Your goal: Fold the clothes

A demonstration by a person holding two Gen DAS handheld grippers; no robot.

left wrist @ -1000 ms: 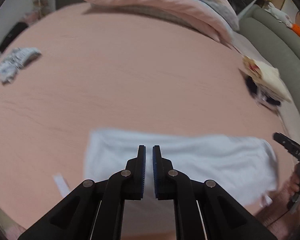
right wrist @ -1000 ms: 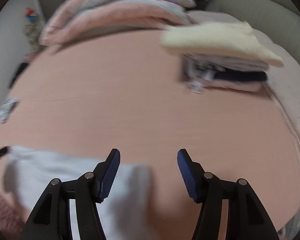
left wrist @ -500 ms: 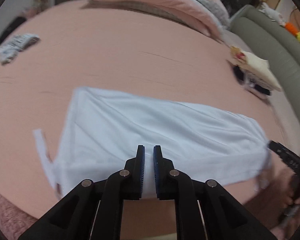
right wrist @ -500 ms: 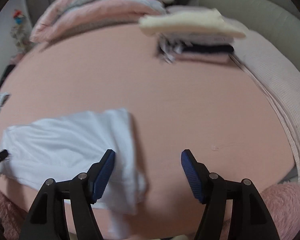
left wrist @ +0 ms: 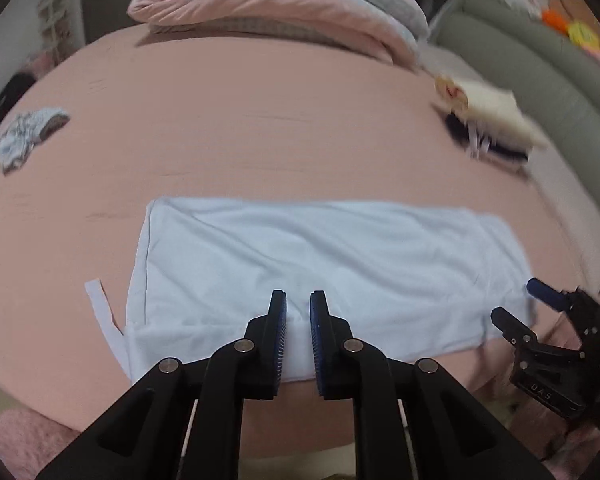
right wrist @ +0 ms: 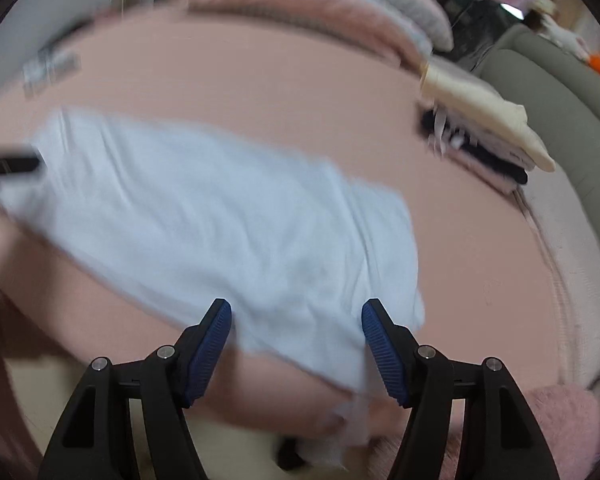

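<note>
A pale blue garment [left wrist: 320, 264] lies folded into a long strip on the pink bed sheet [left wrist: 240, 120]. It also shows in the right wrist view [right wrist: 204, 220], blurred. My left gripper [left wrist: 298, 312] is above the garment's near edge, its jaws almost closed with a narrow gap, nothing visibly clamped. My right gripper [right wrist: 296, 324] is open and empty over the garment's right end. It shows in the left wrist view [left wrist: 532, 304] at the strip's right end. A white ribbon [left wrist: 102, 312] trails from the garment's left corner.
A stack of folded clothes [left wrist: 488, 124] sits at the bed's right side, seen too in the right wrist view [right wrist: 484, 128]. Rolled bedding [left wrist: 276, 4] lies at the back. A small patterned cloth [left wrist: 28, 136] lies far left. A grey-green sofa [left wrist: 540, 60] borders the right.
The garment has been drawn flat into a long strip across the bed. My right gripper swung left over the garment's right end. My left gripper stayed nearly closed.
</note>
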